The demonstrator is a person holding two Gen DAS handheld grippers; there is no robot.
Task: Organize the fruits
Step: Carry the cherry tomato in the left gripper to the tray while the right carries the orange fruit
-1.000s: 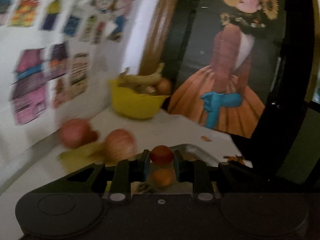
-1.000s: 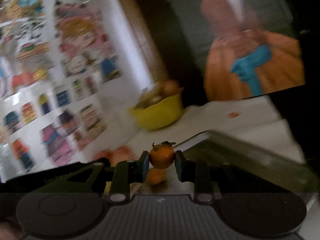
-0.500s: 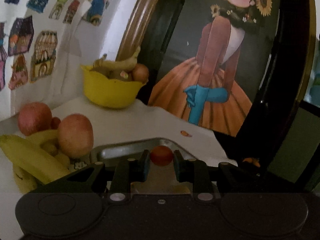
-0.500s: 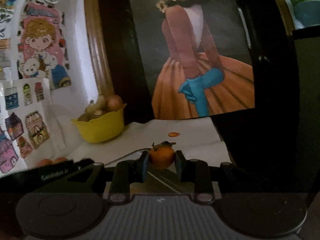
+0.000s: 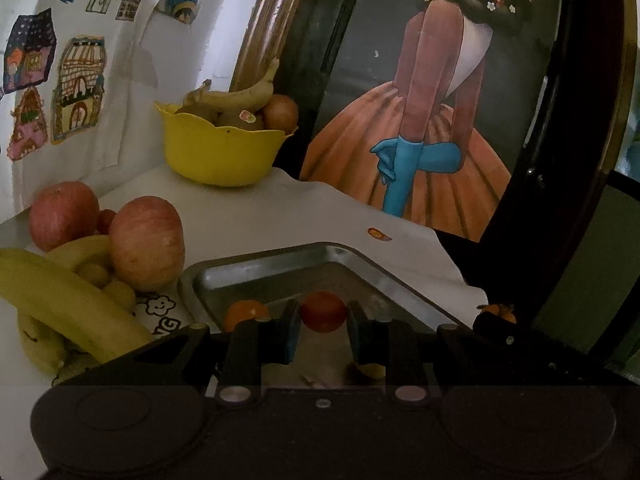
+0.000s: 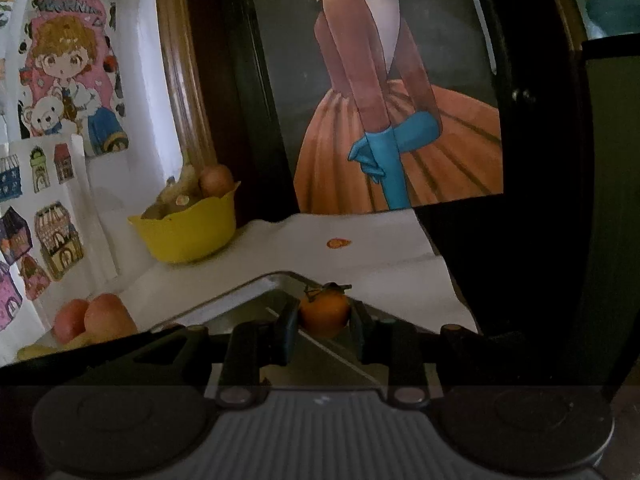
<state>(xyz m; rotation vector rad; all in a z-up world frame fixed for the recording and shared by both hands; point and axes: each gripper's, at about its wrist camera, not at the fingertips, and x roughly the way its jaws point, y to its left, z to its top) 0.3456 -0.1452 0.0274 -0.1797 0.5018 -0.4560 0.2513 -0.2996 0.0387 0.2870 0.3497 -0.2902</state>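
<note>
While both grippers hover over the shallow steel tray (image 5: 280, 264), the left gripper (image 5: 323, 330) is clamped on a small red tomato (image 5: 323, 317) and the right gripper (image 6: 325, 330) on a stemmed orange tangerine (image 6: 325, 314); lowering and releasing likely comes next.

The left gripper (image 5: 323, 330) is black, with blue-padded fingers (image 5: 289, 334) and silver screws. The right gripper (image 6: 324, 330) has a grey ribbed centre.

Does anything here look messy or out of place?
Mostly the loose fruit: two apples, bananas and grapes lie heaped on the cloth beside the metal tray, not in the yellow bowl. Nothing looks spilled or broken.
</note>
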